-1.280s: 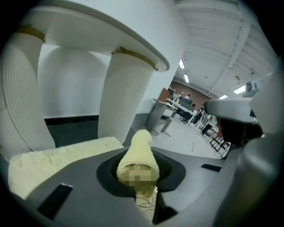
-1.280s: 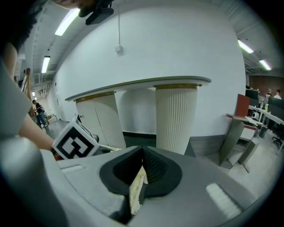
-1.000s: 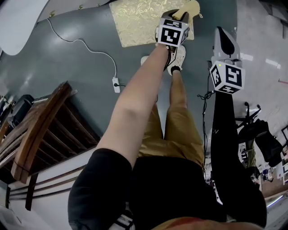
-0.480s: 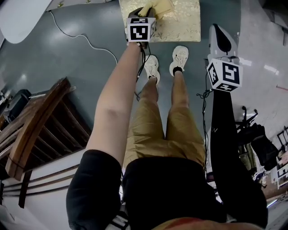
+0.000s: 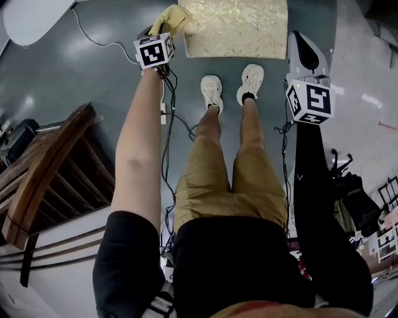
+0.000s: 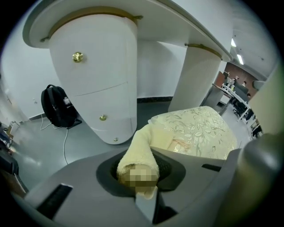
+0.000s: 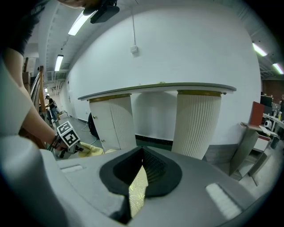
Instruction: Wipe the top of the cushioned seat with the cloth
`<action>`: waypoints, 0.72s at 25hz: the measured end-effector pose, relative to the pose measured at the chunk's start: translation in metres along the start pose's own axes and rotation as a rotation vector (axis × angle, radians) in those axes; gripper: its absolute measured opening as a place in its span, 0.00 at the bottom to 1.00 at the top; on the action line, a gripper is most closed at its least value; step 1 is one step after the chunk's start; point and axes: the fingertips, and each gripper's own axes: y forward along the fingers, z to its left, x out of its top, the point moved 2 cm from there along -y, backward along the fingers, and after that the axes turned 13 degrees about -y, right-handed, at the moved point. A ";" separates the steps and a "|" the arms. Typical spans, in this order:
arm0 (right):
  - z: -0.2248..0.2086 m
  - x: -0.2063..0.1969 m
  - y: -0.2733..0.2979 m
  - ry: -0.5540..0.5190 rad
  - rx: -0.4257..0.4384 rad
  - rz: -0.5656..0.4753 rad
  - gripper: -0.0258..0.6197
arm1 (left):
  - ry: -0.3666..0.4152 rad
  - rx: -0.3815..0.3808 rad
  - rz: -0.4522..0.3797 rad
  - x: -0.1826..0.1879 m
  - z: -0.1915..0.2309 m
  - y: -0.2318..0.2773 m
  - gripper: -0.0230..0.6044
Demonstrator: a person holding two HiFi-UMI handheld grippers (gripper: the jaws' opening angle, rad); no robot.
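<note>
**Head view: cloth reaches the left edge of the cushioned seat**

Head view shows the cushioned seat [image 5: 236, 28] as a square pad of cream-gold fabric with a leafy pattern. The cloth [image 5: 171, 18] is pale yellow and fluffy, bunched into a thick roll. It lies at the left near corner of the seat and touches the edge there. The left gripper [image 5: 158, 36] has its jaws clamped on one end of this roll [image 6: 137, 155], and the other end lies against the seat [image 6: 199, 131]. The right gripper [image 5: 305, 56] hangs just beside the right side of the seat. Its jaws [image 7: 142, 159] meet at the tips and nothing is between them.

Half a second ago the left gripper and the cloth were over the left part of the seat top. One second ago they were at its right near corner. The right gripper has stayed at the right side.
</note>
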 end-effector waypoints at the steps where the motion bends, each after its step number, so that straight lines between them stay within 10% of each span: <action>1: 0.001 0.001 0.001 -0.001 -0.001 -0.001 0.04 | -0.009 0.006 -0.001 -0.002 0.006 -0.003 0.14; 11: -0.007 0.002 -0.005 0.004 -0.025 -0.007 0.04 | -0.032 -0.007 -0.091 0.009 0.016 -0.031 0.14; 18: -0.029 -0.004 -0.021 0.009 -0.057 -0.009 0.04 | 0.024 -0.170 -0.213 0.046 -0.090 -0.046 0.14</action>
